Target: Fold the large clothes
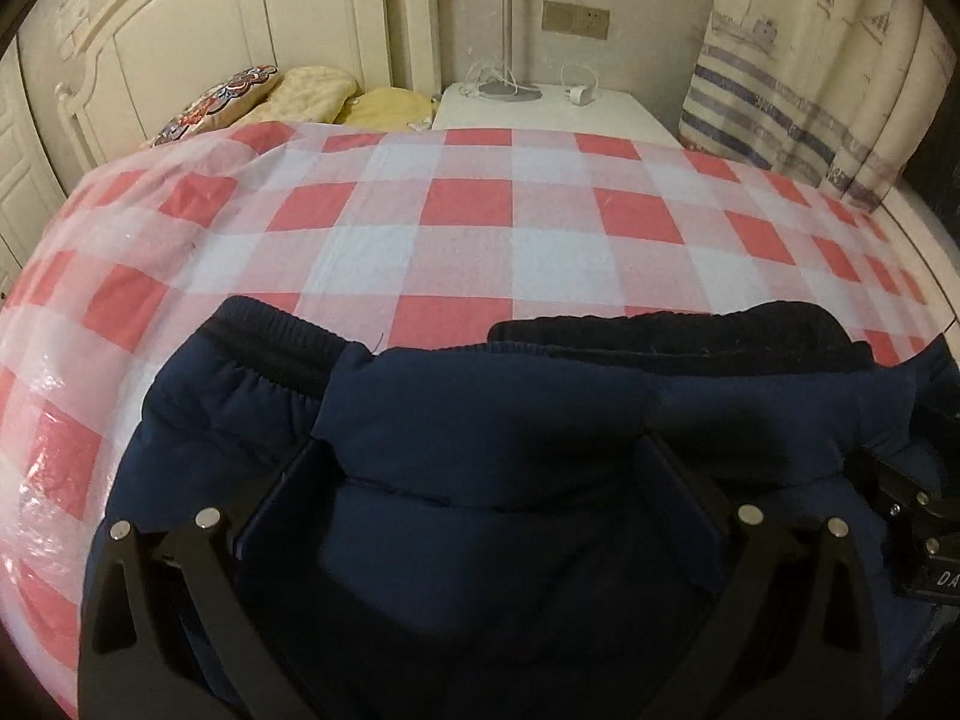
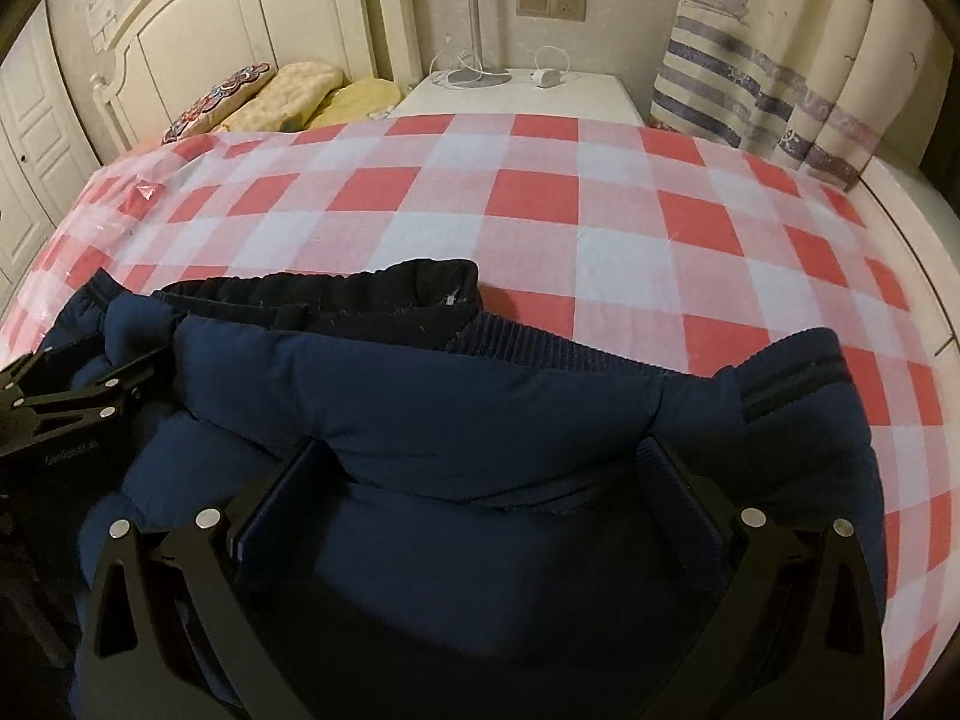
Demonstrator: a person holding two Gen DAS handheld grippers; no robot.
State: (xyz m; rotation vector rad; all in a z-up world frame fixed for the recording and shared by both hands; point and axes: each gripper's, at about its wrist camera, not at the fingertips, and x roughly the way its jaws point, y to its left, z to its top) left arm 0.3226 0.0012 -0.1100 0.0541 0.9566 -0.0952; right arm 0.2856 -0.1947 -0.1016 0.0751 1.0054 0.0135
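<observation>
Both claws, left (image 1: pixel 480 468) & right (image 2: pixel 486 468), spread wide over navy jacket (image 1: pixel 480 396) at frame bottom, on checked bed (image 1: pixel 468 210).

A home bedroom: ahead of the jaws lies a bed under a red-checked sheet (image 1: pixel 480 222), with pillows (image 1: pixel 312 96) against a cream headboard (image 1: pixel 198 30), a nightstand (image 2: pixel 516 93) and patterned curtains (image 2: pixel 798 60) beyond.

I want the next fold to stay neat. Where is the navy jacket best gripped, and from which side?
Probably at the near folded edge of the navy jacket, coming in low from the front, each gripper's fingers either side of the padded roll. The left gripper and right gripper already stand open around it there; the ribbed hem lies farther off.
</observation>
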